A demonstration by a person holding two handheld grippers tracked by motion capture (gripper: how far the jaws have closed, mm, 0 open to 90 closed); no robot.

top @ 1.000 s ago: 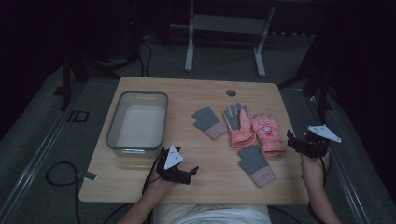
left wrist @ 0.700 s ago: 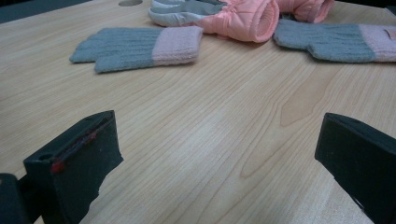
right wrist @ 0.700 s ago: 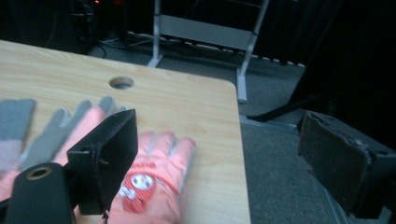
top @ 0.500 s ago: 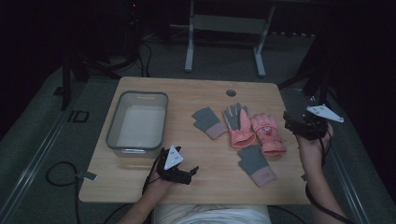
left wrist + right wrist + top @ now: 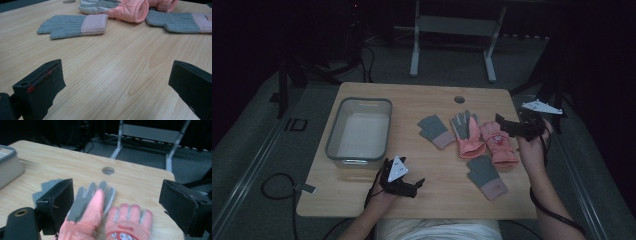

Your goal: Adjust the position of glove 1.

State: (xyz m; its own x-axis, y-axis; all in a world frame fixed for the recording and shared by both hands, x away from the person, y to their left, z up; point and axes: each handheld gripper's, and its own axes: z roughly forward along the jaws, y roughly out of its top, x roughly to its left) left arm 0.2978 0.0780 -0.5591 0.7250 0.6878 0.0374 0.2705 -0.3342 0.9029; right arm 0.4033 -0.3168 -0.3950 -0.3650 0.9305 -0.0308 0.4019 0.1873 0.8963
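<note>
Two pink padded gloves lie side by side right of the table's middle, one grey-palmed (image 5: 468,135) (image 5: 87,207) and one all pink (image 5: 500,146) (image 5: 127,222). A grey knit glove with a pink cuff (image 5: 435,131) (image 5: 72,25) lies to their left, and a second one (image 5: 486,176) (image 5: 180,21) lies nearer me. My right gripper (image 5: 501,123) (image 5: 117,202) hovers above the pink gloves. Its jaws have just been opening and stand wide, holding nothing. My left gripper (image 5: 419,184) (image 5: 117,85) rests open on the bare wood near the front edge.
A clear plastic bin (image 5: 332,142) (image 5: 7,165) sits at the table's left. A round cable hole (image 5: 459,99) (image 5: 108,170) is near the far edge. A metal stand (image 5: 452,25) is on the floor beyond the table. Cables trail from both grippers.
My right gripper has lifted from the table's right edge and moved inward over the pink gloves. The left gripper and the gloves have stayed put.
</note>
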